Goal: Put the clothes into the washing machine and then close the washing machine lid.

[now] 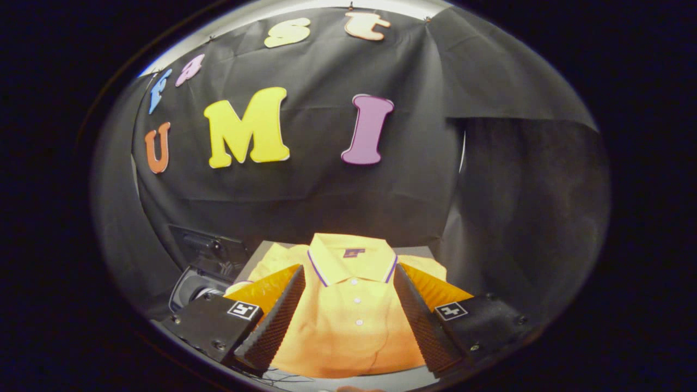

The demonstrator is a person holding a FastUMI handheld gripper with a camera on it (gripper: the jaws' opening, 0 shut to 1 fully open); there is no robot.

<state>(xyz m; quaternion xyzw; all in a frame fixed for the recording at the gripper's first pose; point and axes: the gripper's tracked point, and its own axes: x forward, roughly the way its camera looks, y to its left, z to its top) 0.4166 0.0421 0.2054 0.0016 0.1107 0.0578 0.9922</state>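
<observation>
The gripper [348, 321] sits low in the middle of the frame with its two ribbed fingers [275, 321] spread wide apart, closed on nothing. Between them, and running on just beyond their tips, lies a folded yellow-orange polo shirt [348, 326] with a white, purple-striped collar and a row of small white buttons down its placket. The shirt lies flat, collar pointing away from the gripper, on a pale tabletop [256, 256] whose bare corner shows past the shirt's shoulder, left of centre. Whether the fingers touch the cloth cannot be told. At the lower left, beside the left finger and the table's edge, is the dark washing machine [204, 272]: its lid stands open, tilted back, above a round grey-rimmed opening. What is inside the drum is too dark to make out.
</observation>
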